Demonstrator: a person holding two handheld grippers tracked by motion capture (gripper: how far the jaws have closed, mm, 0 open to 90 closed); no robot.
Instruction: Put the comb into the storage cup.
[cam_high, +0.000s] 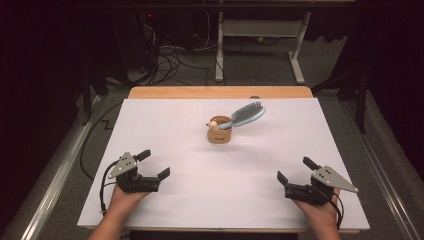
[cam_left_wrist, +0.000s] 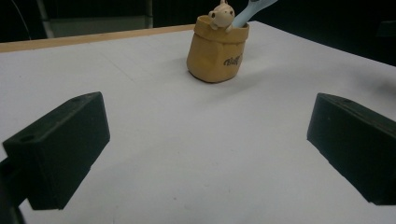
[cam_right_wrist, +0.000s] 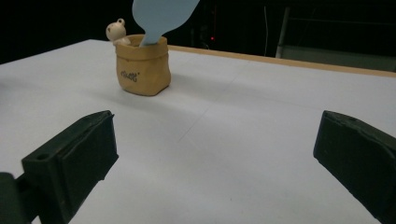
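Left gripper (cam_high: 153, 164) sits low at the near left of the worktop (cam_high: 165, 125), jaws spread wide, nothing between them. Right gripper (cam_high: 295, 170) mirrors it at the near right, jaws just as wide apart and bare. A hand wraps each one from below, and a grey three-cornered plate rides on top of both.

Out ahead, past a long stretch of bare white sheet, there's the pot (cam_high: 219, 135), well apart from both grippers and roughly midway between them, a little beyond the middle of the worktop. It's a small tan holder shaped like a soft sack, rim rolled over and slightly crumpled, sides bulging toward the base. It stands upright. A little cream animal figure (cam_left_wrist: 221, 14) with round ears peeks over the rim.

A brush (cam_high: 247, 114) stands in the pot, handle down, leaning away to the right, so its head hangs clear over the sheet. Pale blue back, dark bristles on the upper face, oval head.

Writing now: dark script on the pot's side, low down, seen in both gripper views. It looks like a short word, but it's too small and blurred to read with confidence.

Beyond the white sheet, a strip of bare wood marks the worktop's far edge.
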